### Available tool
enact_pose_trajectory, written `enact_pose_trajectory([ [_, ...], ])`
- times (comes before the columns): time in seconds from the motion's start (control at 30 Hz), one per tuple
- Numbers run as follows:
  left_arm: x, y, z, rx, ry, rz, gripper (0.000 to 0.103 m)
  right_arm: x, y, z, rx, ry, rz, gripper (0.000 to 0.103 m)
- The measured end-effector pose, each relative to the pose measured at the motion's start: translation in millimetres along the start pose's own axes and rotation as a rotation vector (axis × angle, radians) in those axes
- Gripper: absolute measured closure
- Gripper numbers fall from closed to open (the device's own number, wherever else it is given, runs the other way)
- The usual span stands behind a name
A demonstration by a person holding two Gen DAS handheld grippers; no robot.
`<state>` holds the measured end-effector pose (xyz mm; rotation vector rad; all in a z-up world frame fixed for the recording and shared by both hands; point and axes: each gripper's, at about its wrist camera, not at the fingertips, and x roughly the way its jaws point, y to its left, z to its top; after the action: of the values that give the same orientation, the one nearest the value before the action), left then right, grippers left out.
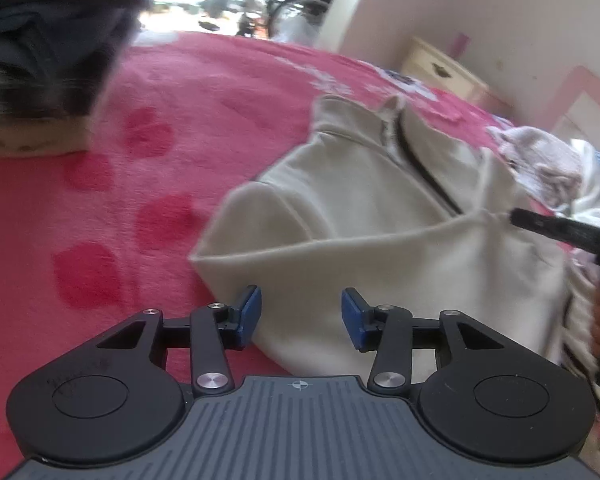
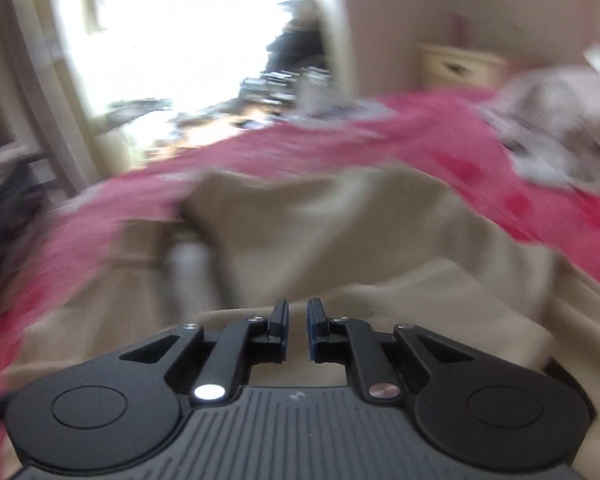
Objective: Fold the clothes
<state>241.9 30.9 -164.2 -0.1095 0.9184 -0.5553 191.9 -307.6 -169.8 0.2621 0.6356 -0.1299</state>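
A cream zip-neck top (image 1: 360,208) lies on the pink blanket (image 1: 180,120), its lower part folded up over the chest and its dark zip (image 1: 424,168) running toward the collar. My left gripper (image 1: 301,312) hovers open over the top's near left edge, with nothing pinched between its blue pads. The right gripper (image 1: 518,216) comes in from the right, its tip at the raised fold edge. In the blurred right wrist view, the right gripper (image 2: 298,320) has its pads nearly together on a ridge of the cream top (image 2: 340,232).
A dark pile of clothes (image 1: 40,40) sits at the far left of the bed. A heap of pale laundry (image 1: 548,160) lies at the right. A cream nightstand (image 1: 440,68) stands against the wall behind the bed. A bright doorway is beyond.
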Motion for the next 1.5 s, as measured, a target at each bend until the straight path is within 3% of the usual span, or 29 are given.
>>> enact_pose_trajectory([
  [0.13, 7.4, 16.0, 2.8, -0.076, 0.021, -0.005, 0.060, -2.8, 45.1, -10.1, -0.134, 0.038, 0.173, 0.092],
  [0.2, 6.5, 19.7, 3.9, -0.093, 0.023, -0.012, 0.061, 19.6, 51.4, -19.2, -0.165, 0.115, 0.144, 0.093],
  [0.23, 6.0, 21.2, 4.2, -0.100, 0.024, -0.014, 0.062, 34.2, 45.6, -22.8, -0.164, 0.149, 0.103, 0.101],
  [0.33, 4.6, 25.8, 4.9, -0.119, 0.027, -0.018, 0.066, 45.9, 12.4, -16.2, 0.063, 0.145, 0.119, 0.103],
  [0.37, 3.8, 28.5, 5.2, -0.132, 0.029, -0.021, 0.066, 41.3, 11.7, -12.5, 0.085, 0.128, 0.109, 0.103],
  [0.43, 5.0, 31.7, 7.2, -0.153, 0.031, -0.026, 0.066, 30.0, 17.5, -8.2, 0.081, 0.099, 0.100, 0.093],
  [0.53, 6.2, 32.8, 8.4, -0.171, 0.031, -0.029, 0.066, 11.2, 30.9, -10.1, 0.042, 0.096, 0.159, 0.093],
  [0.6, 5.8, 33.1, 8.5, -0.174, 0.031, -0.028, 0.066, 0.8, 32.3, -12.5, 0.036, 0.081, 0.139, 0.093],
  [0.7, 5.9, 31.7, 8.6, -0.168, 0.030, -0.023, 0.066, 4.9, 8.8, -18.5, 0.107, 0.106, 0.019, 0.092],
  [0.73, 5.9, 30.9, 8.5, -0.162, 0.029, -0.020, 0.066, 8.9, -3.6, -22.0, 0.155, 0.129, -0.022, 0.097],
  [0.8, 5.7, 29.3, 8.3, -0.147, 0.028, -0.015, 0.066, 2.6, -27.1, -24.6, 0.312, 0.117, 0.031, 0.094],
  [0.87, 6.1, 28.0, 7.9, -0.138, 0.026, -0.011, 0.065, -12.0, -33.3, -22.9, 0.361, 0.067, 0.059, 0.089],
  [0.97, 6.6, 26.3, 7.9, -0.130, 0.024, -0.006, 0.064, -20.9, -36.4, -23.6, 0.363, 0.025, 0.039, 0.089],
  [1.07, 6.7, 25.1, 7.7, -0.123, 0.022, -0.001, 0.064, 0.2, -41.1, -31.1, 0.319, 0.123, -0.063, 0.091],
  [1.33, 4.7, 26.6, 7.8, -0.137, 0.015, -0.009, 0.063, -1.0, -32.0, -36.4, 0.270, 0.097, -0.085, 0.091],
  [1.5, -13.3, 27.9, 12.2, -0.146, -0.098, -0.002, 0.059, -1.8, -36.4, -37.5, 0.241, 0.098, -0.071, 0.091],
])
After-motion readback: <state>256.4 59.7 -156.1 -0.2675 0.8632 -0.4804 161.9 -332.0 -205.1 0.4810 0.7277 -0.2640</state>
